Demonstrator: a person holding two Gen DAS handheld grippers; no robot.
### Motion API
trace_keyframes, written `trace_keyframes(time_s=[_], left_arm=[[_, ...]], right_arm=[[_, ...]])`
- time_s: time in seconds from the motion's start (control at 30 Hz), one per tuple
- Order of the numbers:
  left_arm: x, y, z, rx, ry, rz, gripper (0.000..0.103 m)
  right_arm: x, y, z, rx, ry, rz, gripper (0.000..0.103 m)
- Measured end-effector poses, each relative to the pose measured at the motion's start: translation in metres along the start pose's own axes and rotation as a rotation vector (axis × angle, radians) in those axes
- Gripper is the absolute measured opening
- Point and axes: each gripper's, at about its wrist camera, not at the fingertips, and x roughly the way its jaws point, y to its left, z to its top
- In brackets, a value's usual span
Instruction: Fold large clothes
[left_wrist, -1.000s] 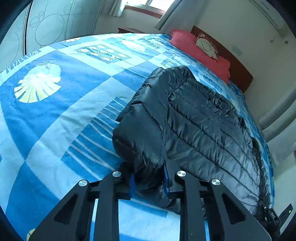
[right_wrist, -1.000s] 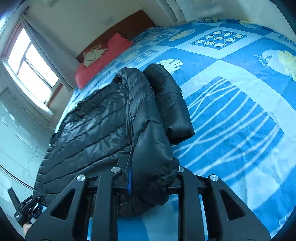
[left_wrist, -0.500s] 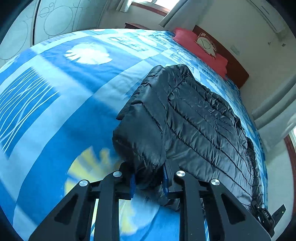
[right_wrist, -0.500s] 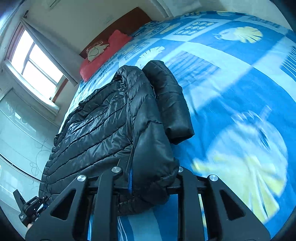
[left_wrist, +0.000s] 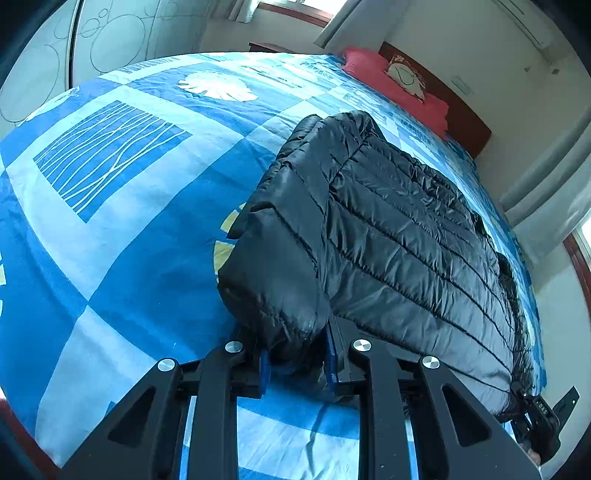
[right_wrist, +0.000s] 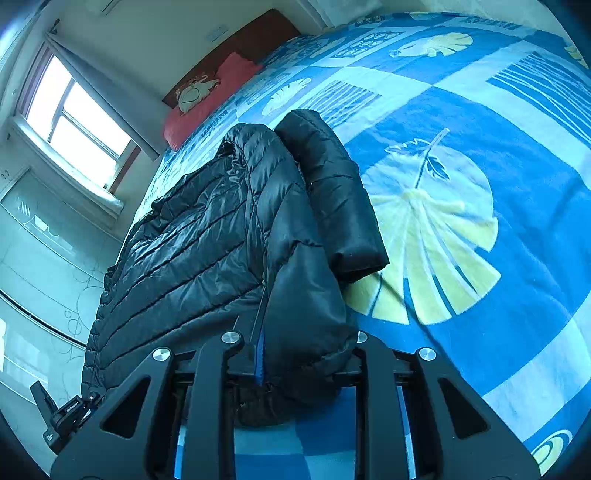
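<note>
A black quilted puffer jacket (left_wrist: 399, 236) lies on the blue patterned bed cover (left_wrist: 122, 206), its sleeve folded along one side. My left gripper (left_wrist: 297, 360) is shut on the jacket's near hem corner, the padded fabric bulging between its blue pads. In the right wrist view the same jacket (right_wrist: 192, 243) stretches away to the left, with a folded sleeve (right_wrist: 332, 195) on its right side. My right gripper (right_wrist: 306, 363) is shut on the other near corner of the hem. The other gripper (left_wrist: 543, 413) shows at the jacket's far corner in the left view, and likewise at lower left (right_wrist: 66, 413) in the right view.
Red pillows (left_wrist: 399, 77) and a dark wooden headboard (left_wrist: 469, 125) stand at the bed's far end. A window (right_wrist: 77, 118) with grey curtains is on one wall, a glass-fronted wardrobe (left_wrist: 110, 40) on another. Bed cover (right_wrist: 480, 206) spreads wide beside the jacket.
Both grippers have slid the jacket sideways across the bed cover, holding its hem; the leaf and stripe patterns under it have shifted. The grips have not changed.
</note>
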Motion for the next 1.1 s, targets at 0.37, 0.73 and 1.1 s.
trace_keyframes(time_s=[0.37,0.73,1.1], left_arm=[[0.003,0.002,-0.001,0.024,-0.005,-0.001,0.024],[0.005,0.003,-0.002,0.024,-0.003,0.0,0.027],[-0.001,0.007,-0.001,0.05,0.008,0.012,0.042]], right_arm=[[0.002,0.0,-0.002,-0.002,-0.001,-0.013,0.025],[0.0,-0.005,-0.003,0.021,0.002,-0.016,0.035],[-0.015,-0.014,-0.009,0.033,0.021,-0.03,0.051]])
